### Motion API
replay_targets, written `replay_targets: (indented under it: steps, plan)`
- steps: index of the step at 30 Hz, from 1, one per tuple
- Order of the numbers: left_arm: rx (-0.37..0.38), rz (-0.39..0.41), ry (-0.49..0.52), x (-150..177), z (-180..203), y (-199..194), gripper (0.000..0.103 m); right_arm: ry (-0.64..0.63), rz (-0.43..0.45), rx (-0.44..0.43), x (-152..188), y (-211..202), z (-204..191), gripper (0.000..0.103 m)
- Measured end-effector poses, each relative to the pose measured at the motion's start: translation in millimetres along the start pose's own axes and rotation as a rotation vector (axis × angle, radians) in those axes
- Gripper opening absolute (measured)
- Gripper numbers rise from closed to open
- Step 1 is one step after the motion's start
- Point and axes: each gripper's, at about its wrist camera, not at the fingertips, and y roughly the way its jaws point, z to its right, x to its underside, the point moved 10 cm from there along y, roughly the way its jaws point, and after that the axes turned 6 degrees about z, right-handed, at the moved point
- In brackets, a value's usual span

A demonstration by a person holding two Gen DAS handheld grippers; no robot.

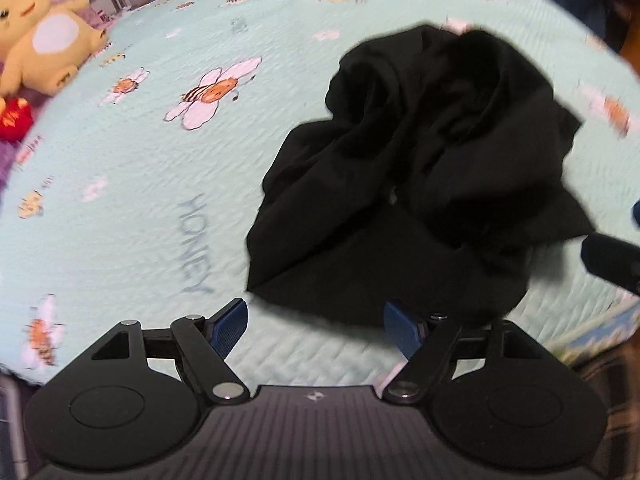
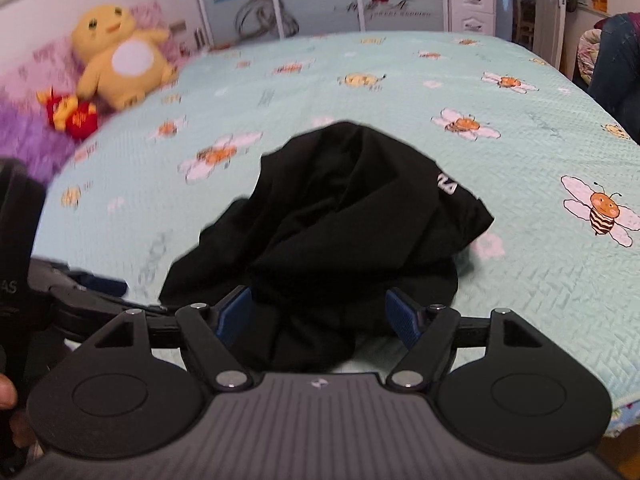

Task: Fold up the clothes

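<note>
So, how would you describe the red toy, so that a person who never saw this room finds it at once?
Start at the mint bedspread with bees. At its far left sits a big yellow plush toy on purple fabric. The small red toy lies at that plush's feet; it is the only red thing there, with yellow markings.

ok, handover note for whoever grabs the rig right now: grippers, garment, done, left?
Left gripper: open, nothing between its fingers, just short of the garment's near edge.
Right gripper: open, gripping nothing, garment's near edge showing between its fingers.
Black garment: crumpled in a heap on the bee-print bedspread, near the front edge, white lettering showing on one side.
Done: no fold visible.
Left: spread it flat, then fold.
</note>
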Motion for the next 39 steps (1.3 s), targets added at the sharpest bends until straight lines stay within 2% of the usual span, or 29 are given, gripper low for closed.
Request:
replay_targets:
  steps: [6, 12, 33, 39]
  plan:
    - [0.047, 0.008, -0.013, 8.5, 7.0, -12.3, 0.078, -0.039, 0.0, 0.035, 7.1, -10.9, -6.5, 0.074]
    - [0.05, 0.039, -0.002, 5.9, 15.5, -23.6, 0.078, -0.04, 0.006, 0.071, 6.1, -17.6, -2.4, 0.074]
    - [0.064, 0.052, -0.008, 5.9, 25.2, -30.5, 0.078, -0.016, -0.007, 0.087, 9.4, -17.3, 2.2, 0.074]
    - [0.054, 0.06, -0.014, 4.5, 24.2, -29.1, 0.078, 0.009, -0.001, 0.068, 10.0, -16.4, 3.4, 0.074]
